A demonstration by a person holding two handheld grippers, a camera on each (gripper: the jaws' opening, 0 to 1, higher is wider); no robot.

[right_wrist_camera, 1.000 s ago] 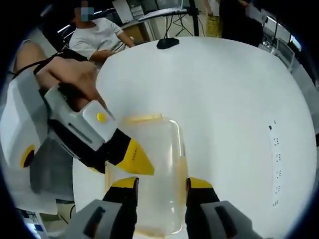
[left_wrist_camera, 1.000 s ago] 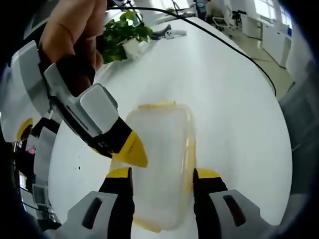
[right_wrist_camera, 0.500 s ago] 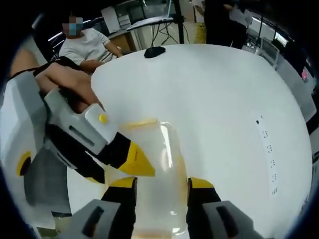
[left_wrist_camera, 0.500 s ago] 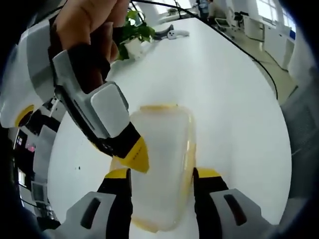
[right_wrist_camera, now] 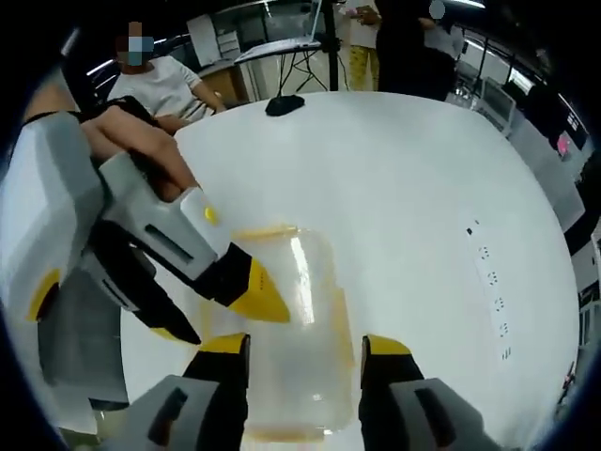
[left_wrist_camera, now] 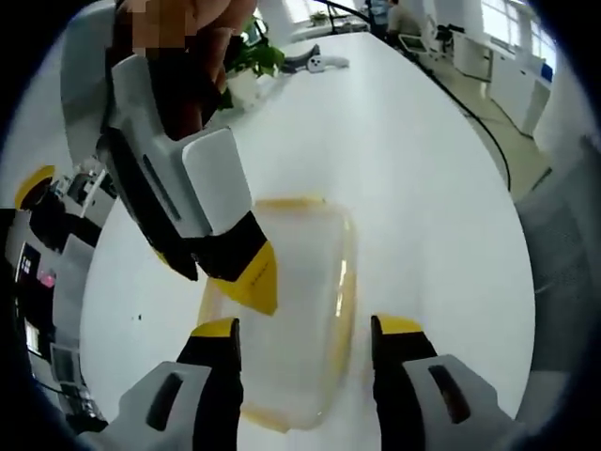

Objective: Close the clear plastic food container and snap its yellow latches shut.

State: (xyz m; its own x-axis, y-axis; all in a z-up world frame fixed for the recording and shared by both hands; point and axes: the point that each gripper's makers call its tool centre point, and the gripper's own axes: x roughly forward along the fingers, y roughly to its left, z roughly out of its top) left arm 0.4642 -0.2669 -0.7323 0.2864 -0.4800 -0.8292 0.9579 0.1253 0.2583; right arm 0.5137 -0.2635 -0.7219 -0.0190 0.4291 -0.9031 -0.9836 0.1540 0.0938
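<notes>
The clear plastic food container [left_wrist_camera: 300,310] with yellow latches lies on the white table [left_wrist_camera: 413,169], its lid resting on top. My left gripper [left_wrist_camera: 308,329] is open, and its yellow-tipped jaws stand either side of the container's near end. The right gripper reaches in from the left of that view, one yellow fingertip [left_wrist_camera: 252,280] on or just above the lid. In the right gripper view the container [right_wrist_camera: 296,348] sits between the open jaws of my right gripper [right_wrist_camera: 305,346]. There the left gripper's yellow fingertip [right_wrist_camera: 258,296] lies over the lid's left side. A hand grips each tool.
In the left gripper view a potted plant [left_wrist_camera: 252,58] and a small grey object [left_wrist_camera: 319,62] stand at the table's far end, and a black cable [left_wrist_camera: 484,117] runs along the right. In the right gripper view I see a seated person [right_wrist_camera: 160,80], a black object [right_wrist_camera: 282,103] and a power strip [right_wrist_camera: 488,291].
Both cameras have shifted a little. The right gripper looms larger and higher in the left gripper view. My own jaws stand slightly wider in both views. The container has not moved.
</notes>
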